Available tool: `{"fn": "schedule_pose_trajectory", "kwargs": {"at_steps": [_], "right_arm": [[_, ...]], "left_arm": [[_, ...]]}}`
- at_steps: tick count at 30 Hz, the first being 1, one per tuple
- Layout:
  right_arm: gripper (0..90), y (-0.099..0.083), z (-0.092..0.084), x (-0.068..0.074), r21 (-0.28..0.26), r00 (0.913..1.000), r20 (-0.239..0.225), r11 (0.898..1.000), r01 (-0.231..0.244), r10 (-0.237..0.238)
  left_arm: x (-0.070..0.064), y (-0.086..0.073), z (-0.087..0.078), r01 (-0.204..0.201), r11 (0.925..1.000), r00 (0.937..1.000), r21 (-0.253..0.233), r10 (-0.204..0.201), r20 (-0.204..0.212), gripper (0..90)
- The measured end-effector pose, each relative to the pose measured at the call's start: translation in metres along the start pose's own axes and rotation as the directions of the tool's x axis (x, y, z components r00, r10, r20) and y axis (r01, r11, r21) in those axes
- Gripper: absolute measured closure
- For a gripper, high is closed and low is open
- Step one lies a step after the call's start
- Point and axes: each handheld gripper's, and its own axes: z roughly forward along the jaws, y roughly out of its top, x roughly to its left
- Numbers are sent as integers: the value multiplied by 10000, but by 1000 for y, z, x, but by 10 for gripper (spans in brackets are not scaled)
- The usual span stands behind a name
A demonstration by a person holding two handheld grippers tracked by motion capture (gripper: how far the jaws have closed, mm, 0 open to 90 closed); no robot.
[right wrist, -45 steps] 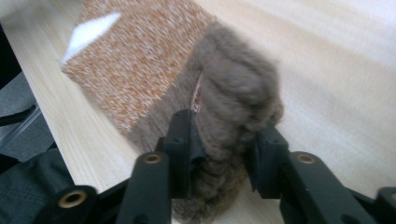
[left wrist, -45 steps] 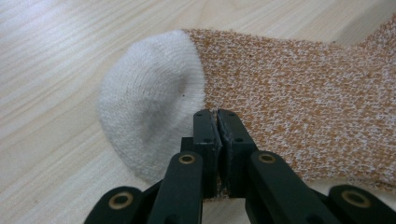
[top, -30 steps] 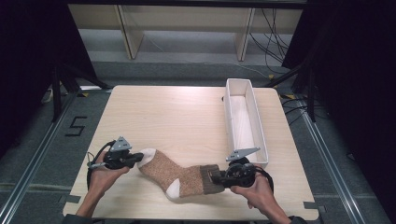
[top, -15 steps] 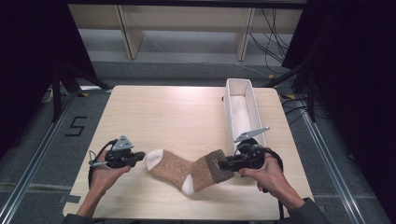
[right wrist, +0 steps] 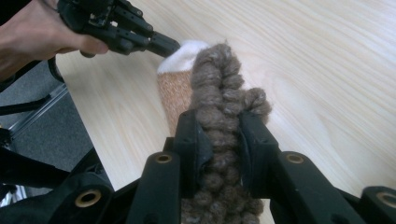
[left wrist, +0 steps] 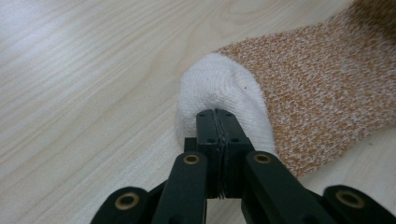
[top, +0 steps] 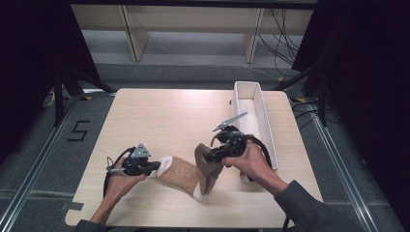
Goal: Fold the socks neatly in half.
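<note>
My right gripper has lifted the sock cuff off the bench toward the toe, where my left gripper pinches it down, so the fold is under way.

**Around the work: table, tray and floor**

We see a pale wooden table with a light grain and rounded corners. Along its right edge we find a long, narrow white open-topped tray, running from the far side toward the near side. Beyond the table we make out a pale shelf frame with upright legs, and black cables trailing over the grey floor. On that floor, left of the table, we read a black numeral 5.
</note>
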Motion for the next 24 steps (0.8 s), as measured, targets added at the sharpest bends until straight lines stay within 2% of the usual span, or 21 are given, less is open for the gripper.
{"fn": "schedule_pose_trajectory", "kwargs": {"at_steps": [4, 6, 8, 10, 11, 14, 16, 19, 20, 21, 22, 24], "right_arm": [[712, 18, 18, 0, 291, 9998, -29, 9994, -202, 202], [712, 25, 27, 1, 438, 9999, -31, 9989, -153, 155], [712, 31, 35, 0, 499, 9998, -80, 9986, -199, 203], [713, 35, 43, 2, 642, 9995, -54, 9975, -307, 311], [713, 37, 47, 2, 620, 9998, -40, 9979, -188, 191], [713, 43, 59, 7, 718, 9995, -100, 9970, -293, 301], [713, 45, 67, 11, 711, 9998, -192, 9974, -96, 110], [713, 47, 79, 15, 812, 9994, -257, 9964, -232, 253], [713, 47, 83, 15, 795, 9995, -287, 9968, -125, 148], [714, 48, 88, 16, 863, 9994, -298, 9961, -165, 192], [714, 48, 92, 17, 890, 9995, -286, 9960, -130, 156], [713, 50, 101, 18, 969, 9994, -296, 9951, -175, 204]], "left_arm": [[1, -1, -3, 127, 9998, 9999, -142, -126, 41, 878], [4, -2, -7, 354, 9987, 9994, -359, -353, 36, 873], [7, -3, -14, 606, 9961, 9981, -647, -600, 113, 872], [11, -4, -21, 671, 9947, 9977, -778, -659, 180, 872], [12, -5, -24, 712, 9939, 9975, -843, -708, 87, 872], [12, -8, -27, 896, 9912, 9957, -973, -871, 300, 872], [11, -9, -27, 969, 9909, 9952, -935, -950, 239, 871], [11, -10, -27, 970, 9913, 9951, -889, -948, 286, 868], [12, -10, -28, 917, 9921, 9955, -856, -894, 302, 867], [11, -10, -26, 1198, 9877, 9926, -1010, -1169, 339, 866], [13, -11, -28, 1039, 9914, 9943, -794, -1015, 330, 866], [13, -12, -28, 1007, 9924, 9946, -704, -988, 307, 865]]}}
